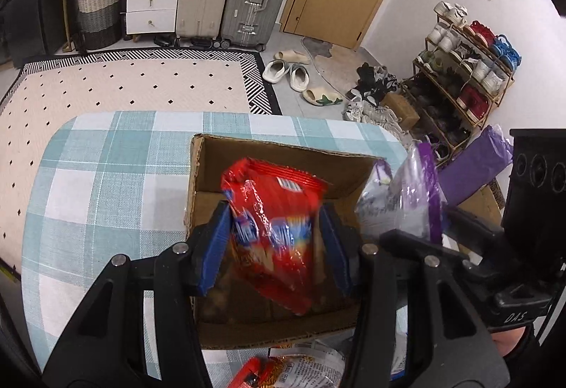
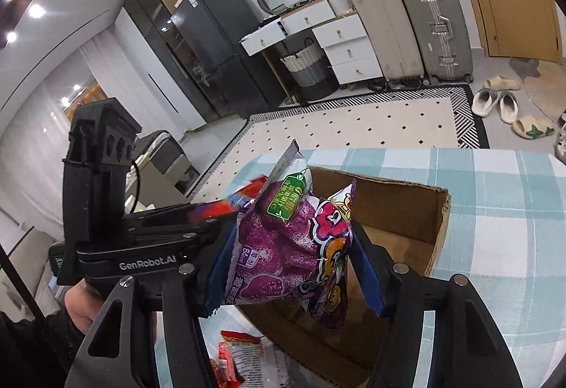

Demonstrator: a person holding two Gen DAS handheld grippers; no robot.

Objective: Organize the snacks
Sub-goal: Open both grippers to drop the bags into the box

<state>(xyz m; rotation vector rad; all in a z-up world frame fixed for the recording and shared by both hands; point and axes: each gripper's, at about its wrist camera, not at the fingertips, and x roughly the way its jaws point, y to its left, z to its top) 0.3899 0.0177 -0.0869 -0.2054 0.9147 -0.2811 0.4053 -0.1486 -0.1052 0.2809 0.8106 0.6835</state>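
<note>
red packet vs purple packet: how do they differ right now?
Colour: the red packet is glossy red with blue print; the purple packet is purple with a green tag graphic. Holder: the red packet sits in the left tongs, the purple packet in the right tongs. Shared: both are crinkly foil snack bags, gripped between blue pads, held over the open cardboard box.

Red snack bag point(image 1: 279, 211), purple snack bag point(image 2: 283, 246), brown cardboard box point(image 1: 283, 154) — teal-and-white checked tablecloth point(image 1: 106, 182).
</note>
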